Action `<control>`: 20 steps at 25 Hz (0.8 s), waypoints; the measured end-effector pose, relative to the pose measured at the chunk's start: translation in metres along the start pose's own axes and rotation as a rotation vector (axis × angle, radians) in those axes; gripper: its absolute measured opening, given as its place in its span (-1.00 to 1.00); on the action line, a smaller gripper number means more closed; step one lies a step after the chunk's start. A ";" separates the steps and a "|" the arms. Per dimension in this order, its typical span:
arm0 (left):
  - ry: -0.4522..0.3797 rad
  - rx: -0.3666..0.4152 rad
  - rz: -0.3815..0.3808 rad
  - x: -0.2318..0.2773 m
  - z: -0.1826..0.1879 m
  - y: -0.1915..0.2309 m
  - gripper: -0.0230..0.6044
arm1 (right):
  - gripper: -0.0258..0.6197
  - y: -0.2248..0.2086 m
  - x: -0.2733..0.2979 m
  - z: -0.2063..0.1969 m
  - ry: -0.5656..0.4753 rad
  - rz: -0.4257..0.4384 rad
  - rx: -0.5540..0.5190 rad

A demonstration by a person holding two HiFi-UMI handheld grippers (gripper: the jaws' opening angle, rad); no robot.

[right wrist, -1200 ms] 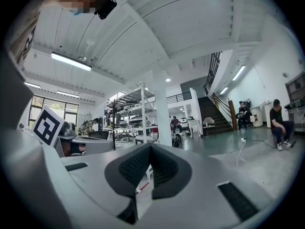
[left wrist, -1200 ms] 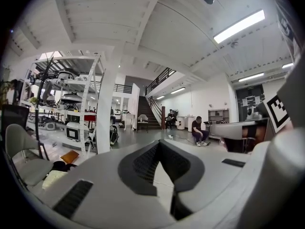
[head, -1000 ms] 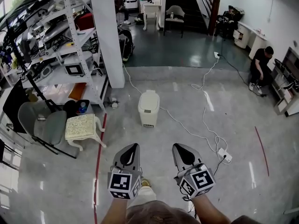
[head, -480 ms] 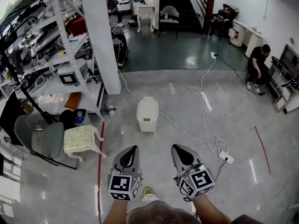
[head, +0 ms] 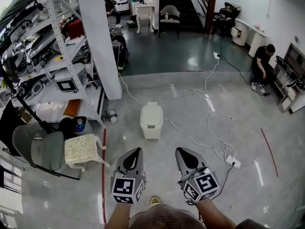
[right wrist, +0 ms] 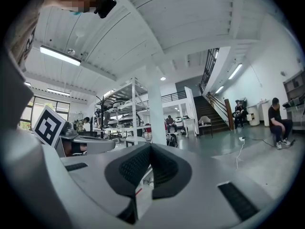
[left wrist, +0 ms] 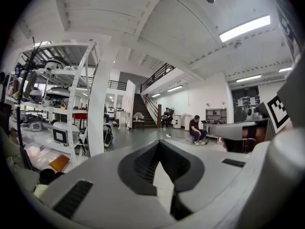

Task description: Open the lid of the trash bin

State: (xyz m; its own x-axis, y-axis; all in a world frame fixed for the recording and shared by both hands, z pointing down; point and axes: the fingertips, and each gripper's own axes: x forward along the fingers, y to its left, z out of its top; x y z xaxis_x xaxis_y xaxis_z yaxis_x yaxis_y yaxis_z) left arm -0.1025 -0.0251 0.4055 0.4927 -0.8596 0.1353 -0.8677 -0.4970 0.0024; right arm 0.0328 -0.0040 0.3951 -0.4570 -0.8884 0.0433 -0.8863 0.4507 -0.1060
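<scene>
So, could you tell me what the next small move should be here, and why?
Probably a step forward toward the trash bin: it stands on the floor well ahead of both the left hand-held gripper and the right hand-held gripper, its lid shut. Both grippers' jaws are together and empty, so neither can reach the lid yet.

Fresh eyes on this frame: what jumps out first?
The white lidded plastic trash bin stands alone mid-floor, lid down, ahead of both grippers. The left gripper and right gripper, grey with black-and-white marker cubes, sit low in the head view, jaws together, empty. A white cable snakes over the floor right of the bin.
</scene>
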 end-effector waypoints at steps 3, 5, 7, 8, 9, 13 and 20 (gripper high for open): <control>-0.001 0.004 -0.010 0.008 0.002 0.009 -0.95 | -0.82 -0.005 0.013 0.002 0.000 -0.014 0.003; -0.001 0.004 -0.011 0.014 0.002 0.015 -0.95 | -0.82 -0.008 0.020 0.004 -0.006 -0.017 0.007; 0.001 -0.001 -0.013 0.020 0.001 0.018 -0.95 | -0.82 -0.011 0.026 0.006 -0.009 -0.019 0.004; 0.002 -0.003 -0.015 0.023 0.001 0.020 -0.95 | -0.82 -0.013 0.029 0.007 -0.008 -0.021 0.001; 0.003 -0.004 -0.018 0.026 0.001 0.022 -0.95 | -0.82 -0.016 0.032 0.007 -0.007 -0.025 0.001; 0.003 0.002 -0.028 0.041 0.002 0.029 -0.95 | -0.82 -0.027 0.047 0.007 -0.006 -0.037 0.005; -0.005 0.005 -0.030 0.069 0.007 0.044 -0.95 | -0.82 -0.044 0.076 0.008 -0.011 -0.034 -0.005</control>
State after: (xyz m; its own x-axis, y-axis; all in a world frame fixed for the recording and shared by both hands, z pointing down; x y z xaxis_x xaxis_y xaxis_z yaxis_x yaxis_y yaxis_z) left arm -0.1060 -0.1072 0.4084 0.5192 -0.8447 0.1304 -0.8520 -0.5235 0.0016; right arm 0.0374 -0.0921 0.3948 -0.4260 -0.9040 0.0363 -0.9016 0.4208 -0.1001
